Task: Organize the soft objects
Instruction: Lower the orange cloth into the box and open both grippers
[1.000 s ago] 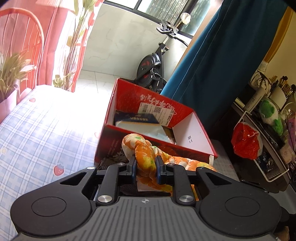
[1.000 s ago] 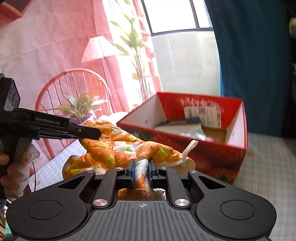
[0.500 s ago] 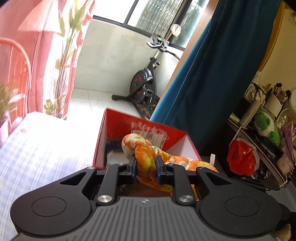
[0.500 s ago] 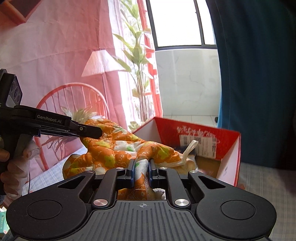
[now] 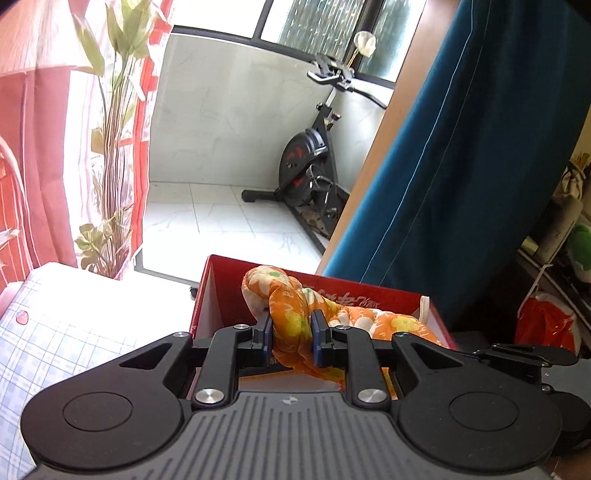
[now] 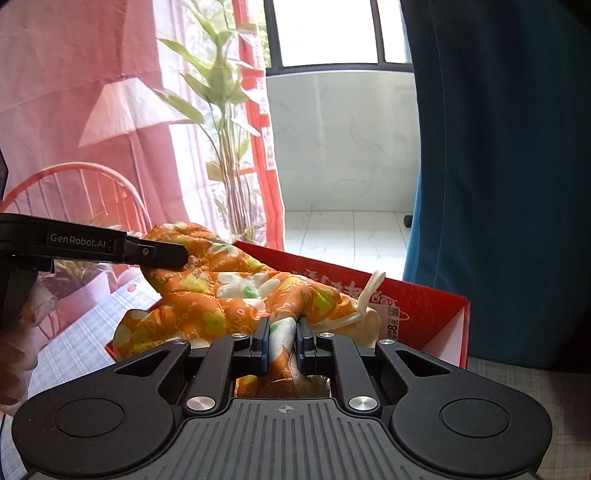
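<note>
The red box point(image 6: 424, 314) sits low in the frame, and the orange floral cushion point(image 6: 229, 291) hangs over its open top, carried between both tools. Risk: its loose bulk may snag the rim if one side sags. Left gripper point(image 5: 291, 338) and right gripper point(image 6: 282, 341) fingers are both pinched tight on the fabric.

1. Bright daylight through a dark-framed window point(image 6: 328, 31) above a pale marbled wall point(image 5: 229, 122).
2. White floor tiles point(image 5: 221, 218) below, an exercise bike point(image 5: 310, 166) parked against the wall.
3. Teal curtain point(image 5: 461, 166) hanging at right, pink curtain point(image 6: 74, 92) at left.
4. Tall leafy plant point(image 6: 225, 122) beside the pink curtain.
5. Red wire chair point(image 6: 85, 195) near a checked tablecloth point(image 5: 55, 332).
</note>
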`<action>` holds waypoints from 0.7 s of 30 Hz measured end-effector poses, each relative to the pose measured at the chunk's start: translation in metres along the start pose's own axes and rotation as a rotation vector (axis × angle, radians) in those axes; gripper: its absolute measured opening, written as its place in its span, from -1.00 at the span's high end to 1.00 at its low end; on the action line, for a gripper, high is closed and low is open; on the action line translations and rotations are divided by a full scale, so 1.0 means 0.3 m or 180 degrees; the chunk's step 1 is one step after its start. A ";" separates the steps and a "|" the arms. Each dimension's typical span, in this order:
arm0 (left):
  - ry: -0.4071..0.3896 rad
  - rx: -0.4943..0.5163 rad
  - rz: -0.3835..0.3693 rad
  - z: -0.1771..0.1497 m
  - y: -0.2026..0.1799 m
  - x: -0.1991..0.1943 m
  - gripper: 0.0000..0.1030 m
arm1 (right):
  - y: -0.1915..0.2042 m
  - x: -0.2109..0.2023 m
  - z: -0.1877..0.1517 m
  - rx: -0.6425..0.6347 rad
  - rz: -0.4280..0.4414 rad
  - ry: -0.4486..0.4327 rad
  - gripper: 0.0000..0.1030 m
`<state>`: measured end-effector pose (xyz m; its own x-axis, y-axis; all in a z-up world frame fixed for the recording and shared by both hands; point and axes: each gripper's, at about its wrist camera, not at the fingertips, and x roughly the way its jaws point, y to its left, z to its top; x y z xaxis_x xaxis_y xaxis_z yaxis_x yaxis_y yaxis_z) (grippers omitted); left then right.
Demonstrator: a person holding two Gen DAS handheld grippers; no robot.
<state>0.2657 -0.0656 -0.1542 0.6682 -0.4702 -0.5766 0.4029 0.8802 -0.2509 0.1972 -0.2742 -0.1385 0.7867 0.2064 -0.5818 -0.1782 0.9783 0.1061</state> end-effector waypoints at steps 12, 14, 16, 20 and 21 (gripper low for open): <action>0.0424 0.0258 0.0165 -0.070 0.003 0.135 0.00 | -0.092 0.220 -0.107 0.0435 -0.0103 0.0802 0.71; 0.0445 0.0262 0.0156 -0.075 0.005 0.126 -0.01 | -0.071 0.236 -0.115 0.0266 -0.0196 0.0927 0.58; 0.0444 0.0280 0.0148 -0.076 0.008 0.112 -0.04 | -0.057 0.228 -0.119 0.0131 -0.0321 0.0953 0.43; 0.0421 0.0274 0.0149 -0.079 0.000 0.067 -0.06 | -0.081 0.156 -0.110 0.0105 -0.0409 0.0806 0.41; 0.0412 0.0272 0.0150 -0.081 -0.005 0.052 -0.07 | -0.086 0.137 -0.104 0.0107 -0.0430 0.0771 0.41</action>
<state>0.2604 -0.0726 -0.1818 0.6037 -0.4115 -0.6828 0.4284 0.8898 -0.1575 0.2155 -0.2917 -0.1903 0.6370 0.0671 -0.7679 -0.0583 0.9975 0.0388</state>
